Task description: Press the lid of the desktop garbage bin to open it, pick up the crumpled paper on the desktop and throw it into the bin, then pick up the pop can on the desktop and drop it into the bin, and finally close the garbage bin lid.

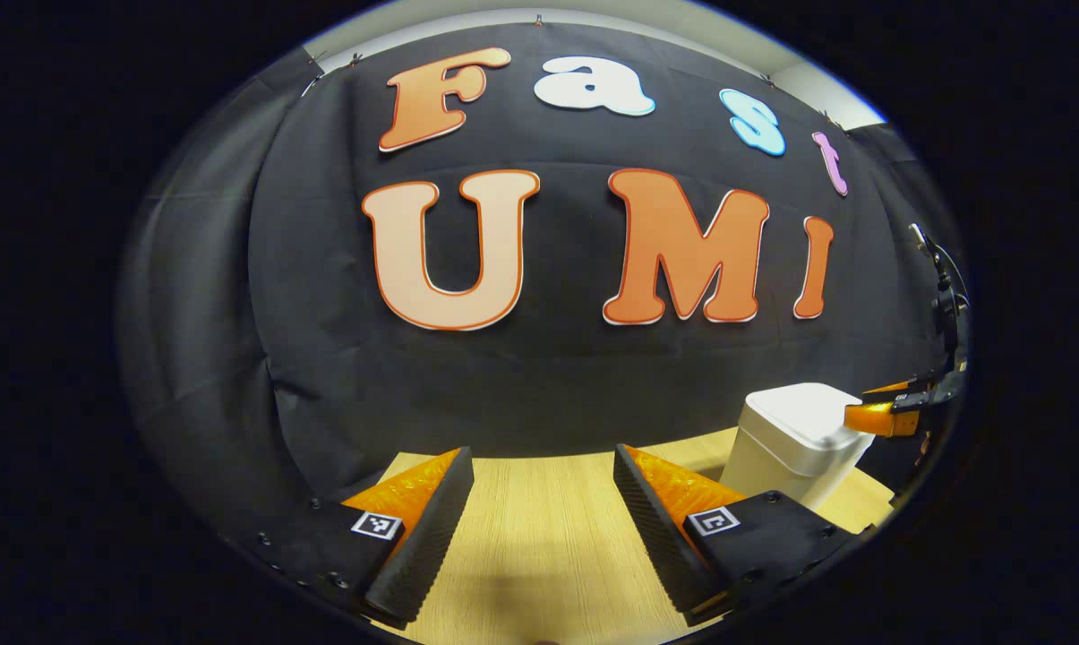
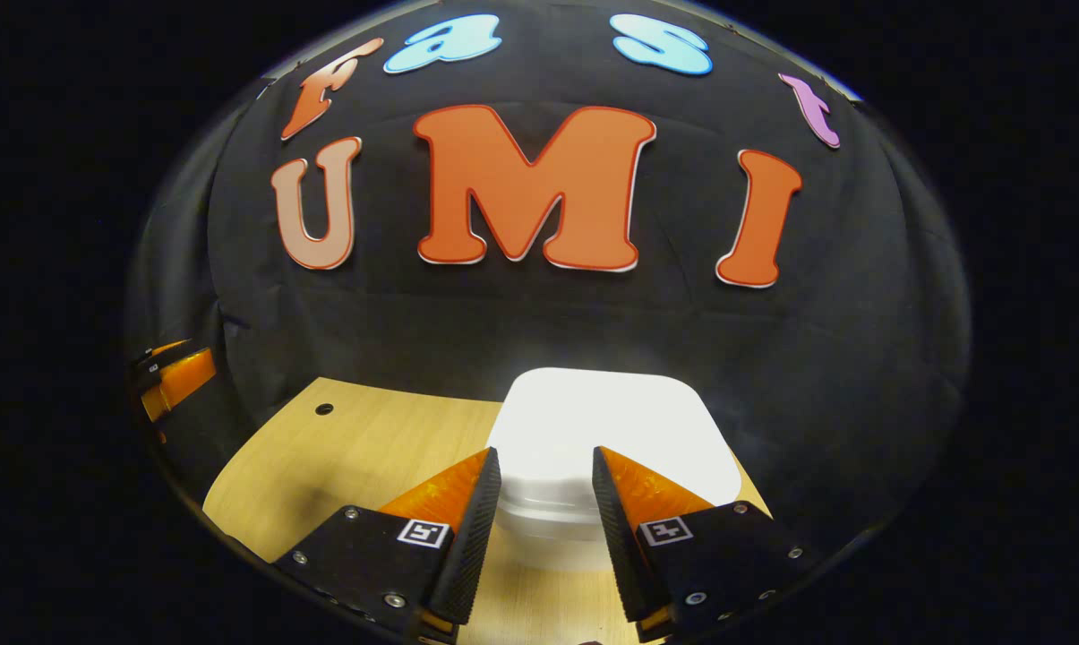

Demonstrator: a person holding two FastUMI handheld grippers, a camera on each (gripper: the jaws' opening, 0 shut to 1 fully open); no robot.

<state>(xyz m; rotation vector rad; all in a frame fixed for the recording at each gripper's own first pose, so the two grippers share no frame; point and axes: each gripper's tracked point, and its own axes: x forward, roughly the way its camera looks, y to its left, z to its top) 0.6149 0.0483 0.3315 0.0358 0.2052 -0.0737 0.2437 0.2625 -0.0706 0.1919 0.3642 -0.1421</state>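
- The small white plastic desktop bin with rounded corners (image 2: pixel 612 439) sits at the far edge of the pale wood-grain table (image 2: pixel 360 448), right up against the black cloth wall. Its flat lid (image 2: pixel 615 417) looks closed and flush.
- The right gripper (image 2: pixel 546 515) is parked just in front of the bin, above its near edge. Fingers are spread with a gap and nothing between them. My guess: it's lined up like that because the lid is the push-to-open kind, so a fingertip needs to land on top rather than grab anything. Can't tell if it's touching the lid.
- From the left gripper view you can see the same bin (image 1: pixel 794 443) off to the right, with the right gripper hanging just over its far corner.
- The left gripper (image 1: pixel 543 515) is held low over bare table, well away from the bin, fingers wide apart and holding nothing. Looks like it's just staying out of the way, or ready for the pickups.
- Judging by the closed lid, this is the first press or the final close. Can't tell which.
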